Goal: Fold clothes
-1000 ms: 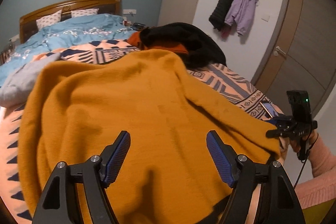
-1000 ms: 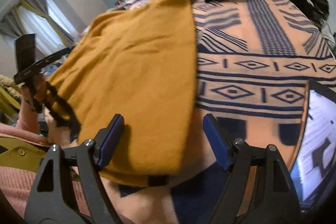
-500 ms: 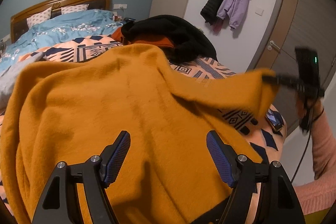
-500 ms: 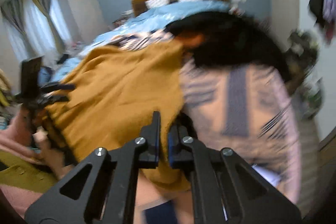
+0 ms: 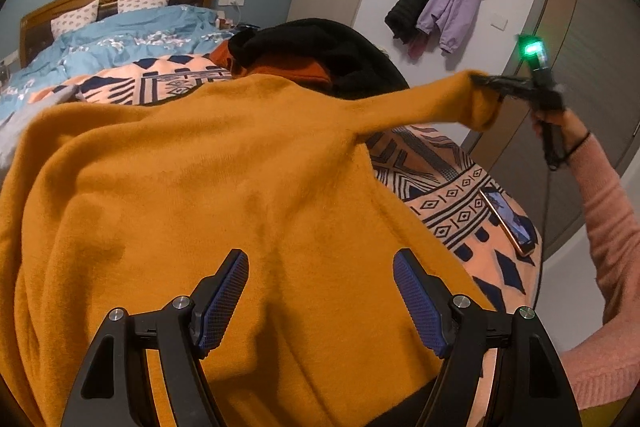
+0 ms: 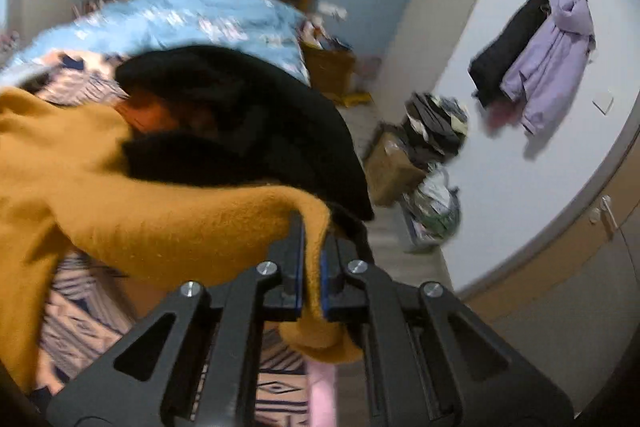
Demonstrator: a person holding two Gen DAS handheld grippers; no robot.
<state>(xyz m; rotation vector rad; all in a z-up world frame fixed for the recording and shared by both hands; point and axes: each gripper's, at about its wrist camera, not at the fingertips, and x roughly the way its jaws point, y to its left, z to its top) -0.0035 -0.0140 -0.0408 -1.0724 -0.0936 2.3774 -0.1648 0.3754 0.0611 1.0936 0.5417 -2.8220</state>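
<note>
Since a second ago, our right gripper (image 6: 311, 263) has clamped its fingers on the sleeve (image 5: 420, 105) of the mustard sweater (image 5: 224, 187) and lifted it off the patterned blanket (image 5: 452, 187). We should carry that sleeve across the sweater's body, keeping it taut and flat. Our left gripper (image 5: 320, 301) hovers with fingers wide apart and empty; the sweater lies spread just beyond and below them. Our right forearm (image 5: 608, 211) angles upward, wrist raised.
</note>
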